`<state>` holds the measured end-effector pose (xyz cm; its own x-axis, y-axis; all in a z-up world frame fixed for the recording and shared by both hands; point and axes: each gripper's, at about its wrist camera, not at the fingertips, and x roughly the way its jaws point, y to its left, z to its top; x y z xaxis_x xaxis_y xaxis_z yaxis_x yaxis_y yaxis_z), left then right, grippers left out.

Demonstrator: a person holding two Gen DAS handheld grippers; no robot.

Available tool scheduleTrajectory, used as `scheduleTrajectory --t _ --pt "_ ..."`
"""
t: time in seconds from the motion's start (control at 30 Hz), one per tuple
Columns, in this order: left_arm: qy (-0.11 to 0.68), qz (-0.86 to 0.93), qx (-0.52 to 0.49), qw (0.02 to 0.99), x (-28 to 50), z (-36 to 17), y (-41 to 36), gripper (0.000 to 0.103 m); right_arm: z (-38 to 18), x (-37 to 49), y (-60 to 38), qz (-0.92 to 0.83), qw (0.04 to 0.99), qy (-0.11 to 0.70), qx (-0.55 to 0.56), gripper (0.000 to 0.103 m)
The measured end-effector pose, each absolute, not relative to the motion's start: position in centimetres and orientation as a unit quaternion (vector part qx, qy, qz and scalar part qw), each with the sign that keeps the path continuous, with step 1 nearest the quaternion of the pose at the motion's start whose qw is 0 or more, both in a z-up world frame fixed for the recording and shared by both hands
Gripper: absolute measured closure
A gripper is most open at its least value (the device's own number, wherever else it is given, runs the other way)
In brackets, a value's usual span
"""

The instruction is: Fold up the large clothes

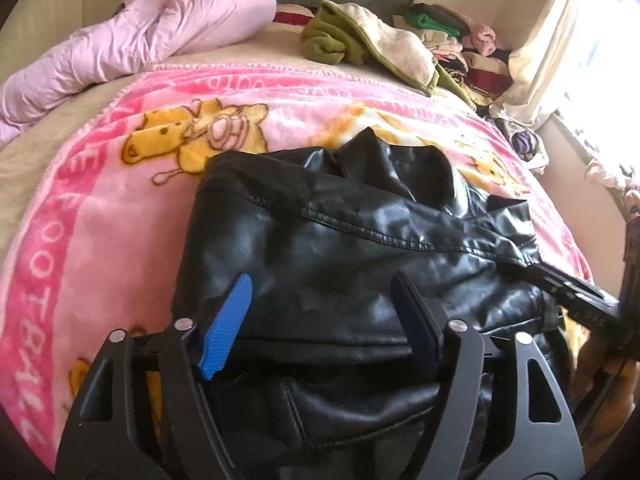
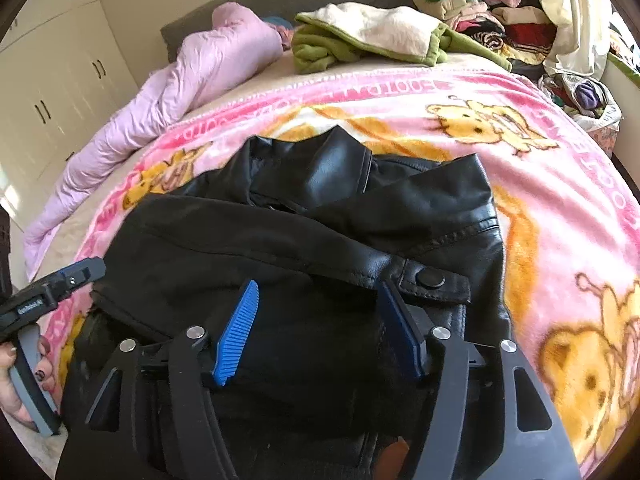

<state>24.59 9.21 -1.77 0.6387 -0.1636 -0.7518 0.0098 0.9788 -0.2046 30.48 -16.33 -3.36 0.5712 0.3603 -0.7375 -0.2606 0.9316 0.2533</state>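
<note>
A black leather jacket [image 1: 340,240] lies on the pink cartoon blanket [image 1: 100,208], collar away from me, both sleeves folded in over the body. It also shows in the right wrist view [image 2: 300,232], with a snap tab [image 2: 434,282] on the right sleeve cuff. My left gripper [image 1: 322,284] is open above the jacket's lower part, with nothing between its blue pads. My right gripper [image 2: 316,292] is open over the jacket's lower middle, empty. The left tool's body and hand show at the left edge of the right wrist view [image 2: 48,296].
A rolled lilac duvet [image 1: 140,40] lies at the back left. A green and cream fleece [image 1: 372,40] lies at the back of the bed. Stacked folded clothes [image 2: 492,12] and a curtain [image 1: 560,40] stand at the back right. White wardrobes [image 2: 52,80] are on the left.
</note>
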Motion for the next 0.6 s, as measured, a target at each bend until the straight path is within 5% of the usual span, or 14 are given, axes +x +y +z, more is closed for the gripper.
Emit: scheduleTrajectory --t 0.33,0.6 --pt "0.419 -0.06 -0.083 0.902 22.9 -1.5 7.6 0.019 -1.1 27.0 -17.3 0.196 0.892 0.401 0.067 0.03" --pt "0.454 -0.079 -0.069 0.885 22.8 -3.5 6.2 0.018 -2.2 26.0 -17.1 0.202 0.885 0.415 0.062 0.028"
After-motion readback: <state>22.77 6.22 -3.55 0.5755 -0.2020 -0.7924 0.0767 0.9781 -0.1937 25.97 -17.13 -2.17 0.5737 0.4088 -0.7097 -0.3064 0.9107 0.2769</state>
